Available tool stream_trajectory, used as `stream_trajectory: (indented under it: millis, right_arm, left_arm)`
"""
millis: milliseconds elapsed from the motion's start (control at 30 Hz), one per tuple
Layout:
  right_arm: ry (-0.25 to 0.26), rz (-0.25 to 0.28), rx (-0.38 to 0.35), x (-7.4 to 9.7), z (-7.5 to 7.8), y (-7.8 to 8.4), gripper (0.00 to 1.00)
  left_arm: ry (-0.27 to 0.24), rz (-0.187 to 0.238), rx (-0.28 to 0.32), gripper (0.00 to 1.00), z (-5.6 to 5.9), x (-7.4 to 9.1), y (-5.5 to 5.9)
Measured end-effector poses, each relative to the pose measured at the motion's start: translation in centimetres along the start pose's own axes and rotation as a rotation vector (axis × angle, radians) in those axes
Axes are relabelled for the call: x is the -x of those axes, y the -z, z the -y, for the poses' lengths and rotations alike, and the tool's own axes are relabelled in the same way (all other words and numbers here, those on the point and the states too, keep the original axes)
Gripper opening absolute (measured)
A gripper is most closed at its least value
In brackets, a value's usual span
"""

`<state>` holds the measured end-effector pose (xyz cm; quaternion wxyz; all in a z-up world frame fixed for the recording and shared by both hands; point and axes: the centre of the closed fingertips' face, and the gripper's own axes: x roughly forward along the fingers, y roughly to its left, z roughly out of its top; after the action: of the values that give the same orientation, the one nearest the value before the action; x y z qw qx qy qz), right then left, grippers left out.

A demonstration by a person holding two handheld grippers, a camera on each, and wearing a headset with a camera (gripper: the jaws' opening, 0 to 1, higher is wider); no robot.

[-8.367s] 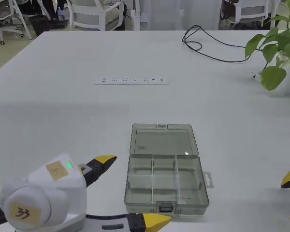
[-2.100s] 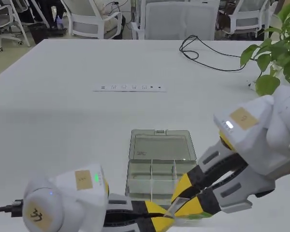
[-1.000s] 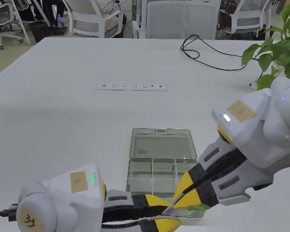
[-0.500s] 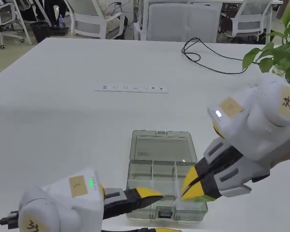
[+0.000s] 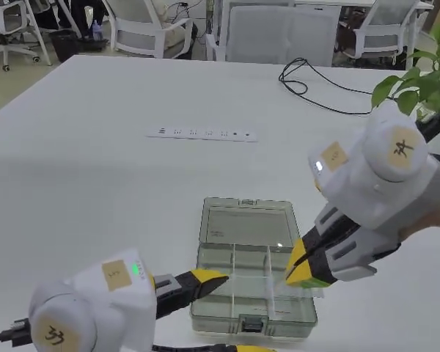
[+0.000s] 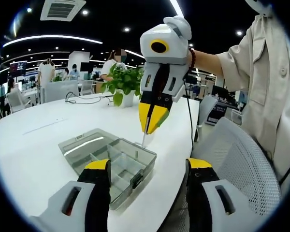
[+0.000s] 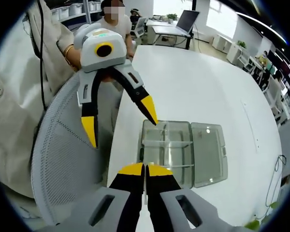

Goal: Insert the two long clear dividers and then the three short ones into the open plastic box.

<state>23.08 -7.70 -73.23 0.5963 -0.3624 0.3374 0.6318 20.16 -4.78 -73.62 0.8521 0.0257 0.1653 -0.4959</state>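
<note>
Lower centre of the head view: open plastic box, lid laid flat behind it, some seated dividers apparently inside. Just above its right-hand cells: right gripper pinched tight on a thin clear divider, hanging edge-down. Lower left: left gripper spread wide, holding nothing, near the box's front left corner. Likely trouble: missing the slots through a tilted descent and jamming or bowing the strip; shoving the light, unsteadied box sideways; knocking the seated dividers loose.

White table, apparently office chairs behind
</note>
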Motion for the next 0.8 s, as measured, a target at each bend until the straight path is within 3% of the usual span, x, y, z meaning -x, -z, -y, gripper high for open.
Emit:
stream_trajectory:
  millis: [467,800]
  right_arm:
    - [0.021,-0.081,-0.024,-1.2,1.9,1.3,0.02]
    - [0.039,-0.112,-0.043,-2.0,3.4,2.0,0.02]
  left_arm:
    - [-0.097,0.007,0.038,0.84,-2.2,0.5,0.1]
    - [-0.099,0.015,0.052,0.92,-2.1,0.4,-0.3]
